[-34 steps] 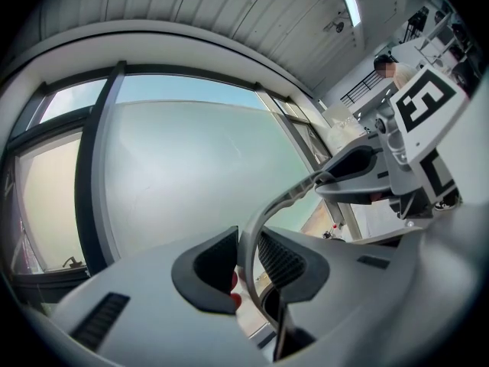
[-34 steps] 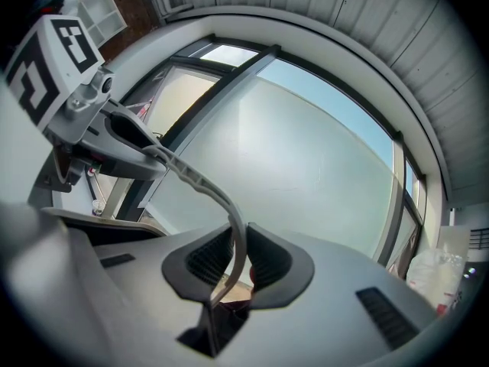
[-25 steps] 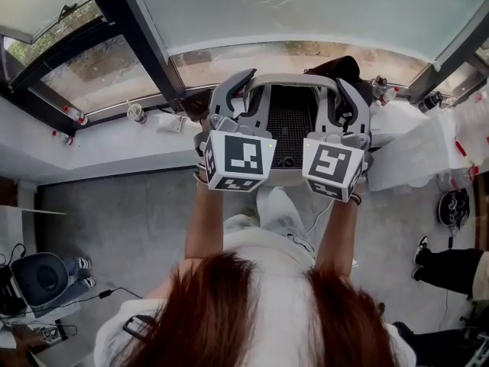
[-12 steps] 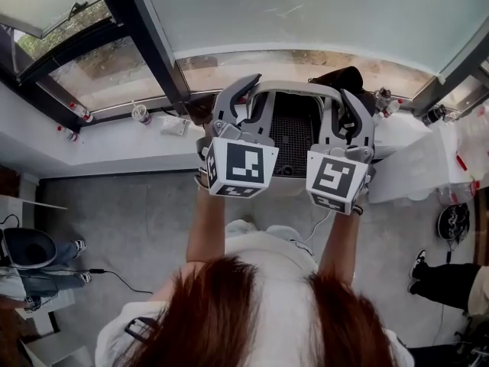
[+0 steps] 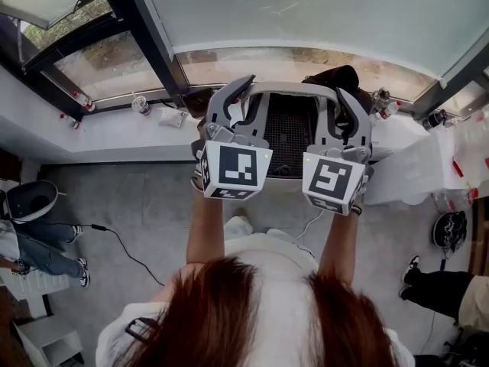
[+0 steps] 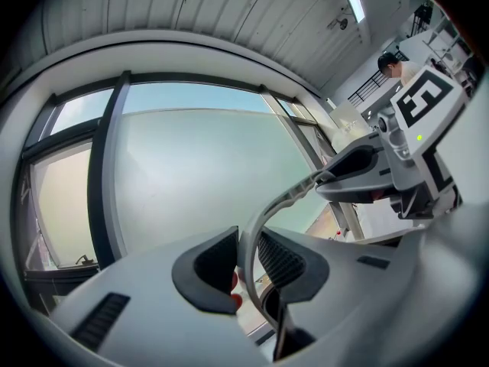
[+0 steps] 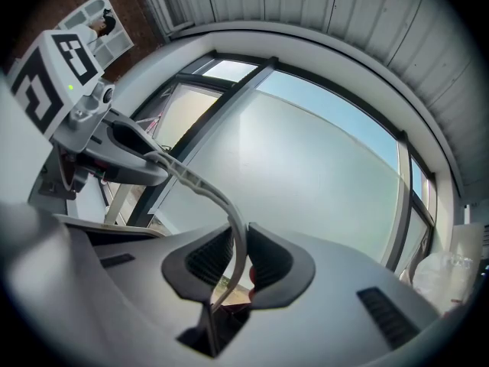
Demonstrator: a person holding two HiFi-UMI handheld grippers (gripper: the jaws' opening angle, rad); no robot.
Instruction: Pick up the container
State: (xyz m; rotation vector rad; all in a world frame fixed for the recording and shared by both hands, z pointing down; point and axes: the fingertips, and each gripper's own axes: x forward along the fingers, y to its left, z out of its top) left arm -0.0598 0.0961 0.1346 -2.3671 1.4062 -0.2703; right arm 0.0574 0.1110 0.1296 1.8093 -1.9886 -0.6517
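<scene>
Gripping entry, one item held by two claws.

- Container (image 5: 290, 87): grey plastic, curved pale rim, dark perforated bottom. It is held between both claws in front of the window (image 5: 306, 14). From the head view it lies over the edge of the sill (image 5: 114, 132) and the grey floor (image 5: 145, 205). Its underside is hidden, so whether it touches anything below cannot be told.
- Left claw (image 5: 244, 102): in the left claw view (image 6: 246, 254) both ribbed black pads (image 6: 279, 257) press on the thin rim (image 6: 283, 201), one on each face. The jaws stand only a rim's thickness apart.
- Right claw (image 5: 335, 109): in the right claw view (image 7: 238, 254) it is likewise clamped on the rim (image 7: 206, 186), which arcs away to the other claw.
- Marker cubes: left (image 5: 235, 167), right (image 5: 331, 180), side by side and near each other.
- Sill items: a small cup (image 5: 140, 105) stands left of the container, apart from it.
- White plastic bags (image 5: 428, 167): piled at the right.
- Floor items: a black cable (image 5: 126, 243) trails at the left.
- Bystander's legs (image 5: 38, 251): at the left edge.
</scene>
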